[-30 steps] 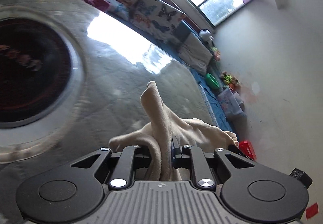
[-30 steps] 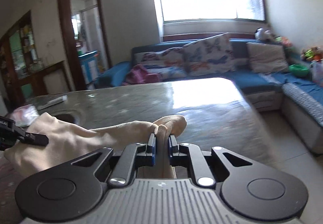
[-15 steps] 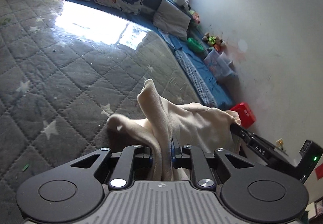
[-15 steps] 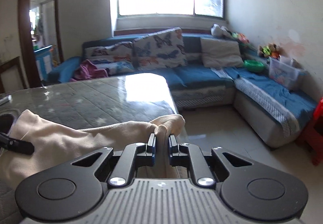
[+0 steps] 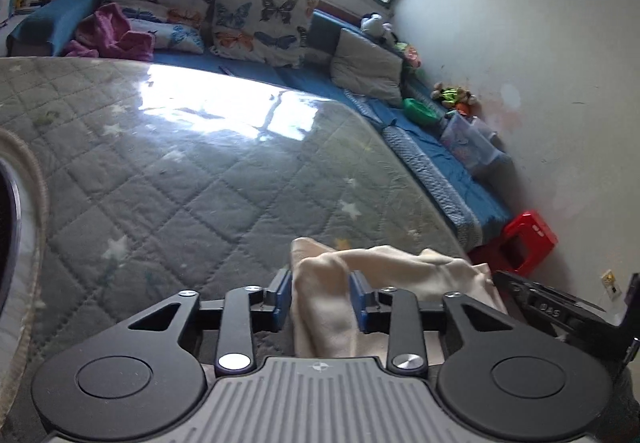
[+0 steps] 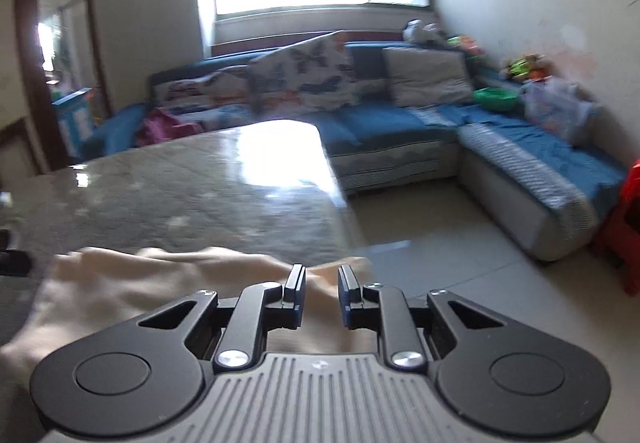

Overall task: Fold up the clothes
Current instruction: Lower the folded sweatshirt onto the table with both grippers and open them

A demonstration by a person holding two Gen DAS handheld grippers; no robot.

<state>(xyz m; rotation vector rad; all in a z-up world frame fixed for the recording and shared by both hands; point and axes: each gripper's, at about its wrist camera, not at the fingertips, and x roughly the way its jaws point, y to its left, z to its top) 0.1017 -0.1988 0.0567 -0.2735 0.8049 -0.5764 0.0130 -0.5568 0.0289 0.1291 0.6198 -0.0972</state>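
- Both pairs of jaws are opening, each with a fold of the cream garment (image 5: 384, 283) between the blue pads.
- On the left gripper (image 5: 320, 299) the pads stand apart; the cloth lies against the left pad's side, and whether it touches the right pad cannot be told.
- On the right gripper (image 6: 321, 297) the pads stand clear of the cloth, which lies low in the gap between them — no longer pinched.
- In the right wrist view the cream garment (image 6: 160, 283) spreads leftward from the gripper as a flat, rumpled layer on the table (image 6: 200, 195), at its near edge and close to the near corner.
- That table (image 5: 180, 179) carries a grey quilted cover with pale stars, under a glossy top that reflects the window.
- From the left wrist view the right gripper (image 5: 560, 307) shows at the garment's far end — just beside the cloth.
- Behind the table stands a blue corner sofa (image 6: 400, 123) with butterfly cushions (image 5: 260, 27).
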